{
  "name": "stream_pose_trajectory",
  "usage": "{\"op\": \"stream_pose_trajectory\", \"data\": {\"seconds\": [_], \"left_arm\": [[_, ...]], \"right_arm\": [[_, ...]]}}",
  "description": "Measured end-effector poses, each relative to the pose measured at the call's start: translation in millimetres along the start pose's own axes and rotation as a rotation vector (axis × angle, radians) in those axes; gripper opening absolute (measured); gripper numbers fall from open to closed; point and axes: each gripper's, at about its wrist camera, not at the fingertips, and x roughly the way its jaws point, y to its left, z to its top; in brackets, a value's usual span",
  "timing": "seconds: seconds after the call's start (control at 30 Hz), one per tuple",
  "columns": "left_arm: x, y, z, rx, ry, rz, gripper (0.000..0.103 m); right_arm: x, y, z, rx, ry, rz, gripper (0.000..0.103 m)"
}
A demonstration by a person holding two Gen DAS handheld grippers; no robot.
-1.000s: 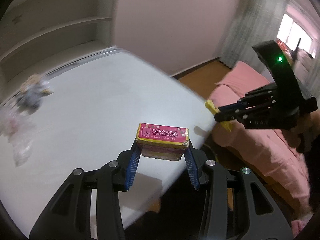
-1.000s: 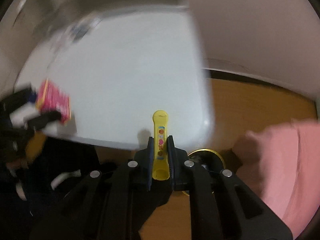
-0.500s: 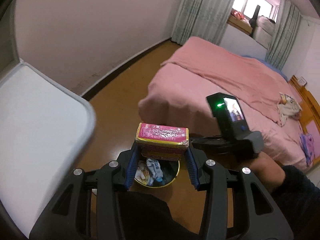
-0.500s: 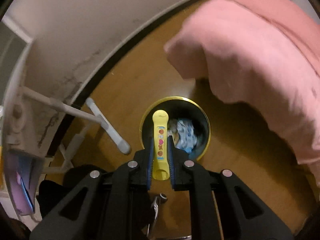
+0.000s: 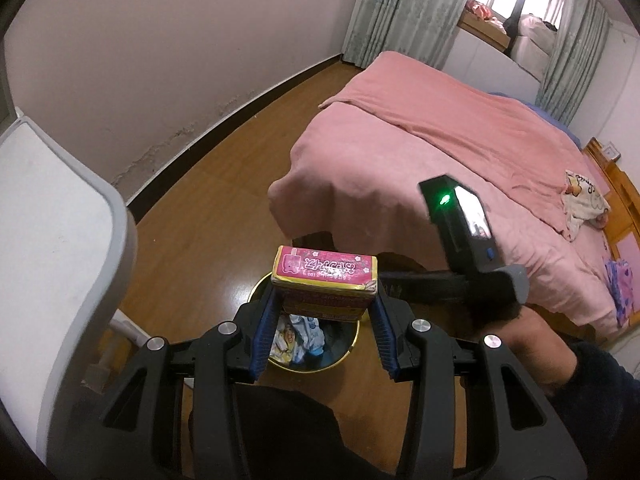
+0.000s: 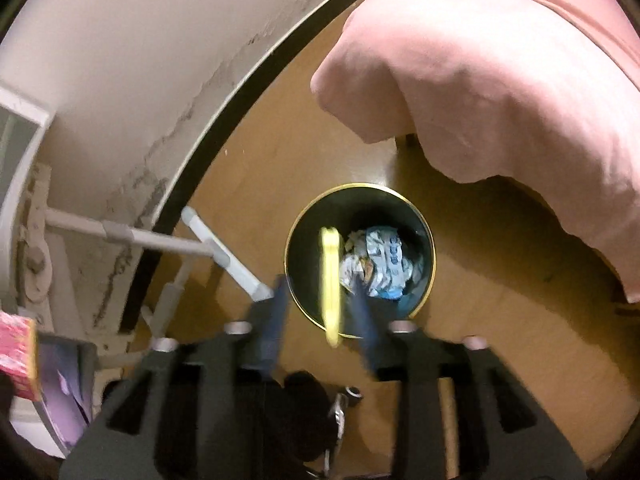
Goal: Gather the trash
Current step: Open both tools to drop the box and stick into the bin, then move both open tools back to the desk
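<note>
My left gripper [image 5: 325,300] is shut on a pink and yellow snack box [image 5: 325,280], held above a round gold-rimmed bin [image 5: 344,354] on the wooden floor. In the right wrist view the same bin [image 6: 420,216] lies straight below, with crumpled wrappers [image 6: 380,264] inside. My right gripper [image 6: 320,292] hangs over it and its jaws are opening. A yellow stick-shaped piece [image 6: 331,284] is blurred between the fingers, free of the pads. The right gripper's body [image 5: 460,236] and the hand holding it show at the right of the left wrist view.
A bed with a pink blanket [image 5: 460,136] fills the right side, its corner [image 6: 480,80] overhanging near the bin. A white table [image 5: 52,240] stands at the left, with its legs [image 6: 224,256] beside the bin. The wall and dark skirting [image 6: 256,92] run behind.
Both grippers swung from over the white table down to the bin. The right jaws have parted and the yellow piece, gripped a moment ago, now sits loose and blurred between them.
</note>
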Motion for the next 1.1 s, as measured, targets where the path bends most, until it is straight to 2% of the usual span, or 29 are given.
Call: {"op": "stream_pose_trajectory", "data": {"seconds": [0.03, 0.2, 0.33, 0.43, 0.6, 0.77, 0.9, 1.0, 1.1], "left_arm": [[1, -1, 1, 0.003, 0.003, 0.0, 0.042], [15, -6, 4, 0.014, 0.029, -0.005, 0.042], [36, -14, 9, 0.036, 0.057, -0.046, 0.042], [54, -23, 15, 0.06, 0.065, -0.073, 0.042], [74, -27, 23, 0.065, 0.064, -0.079, 0.043], [84, -30, 33, 0.06, 0.062, -0.064, 0.061], [73, -34, 35, 0.08, 0.041, -0.058, 0.061], [55, -32, 35, 0.086, 0.013, -0.046, 0.067], [20, -23, 31, 0.075, -0.024, -0.022, 0.08]], "right_arm": [[-2, -1, 2, 0.0, -0.012, 0.001, 0.057], [-17, -12, 8, 0.045, -0.071, -0.008, 0.057], [-29, -25, 12, 0.087, -0.126, -0.042, 0.064], [-39, -39, 14, 0.131, -0.173, -0.084, 0.065], [-51, -59, 14, 0.215, -0.224, -0.102, 0.065], [-54, -72, 13, 0.25, -0.238, -0.105, 0.066], [-52, -68, 11, 0.233, -0.23, -0.105, 0.066], [-52, -62, 10, 0.205, -0.225, -0.108, 0.068], [-56, -50, 6, 0.155, -0.23, -0.124, 0.07]]}}
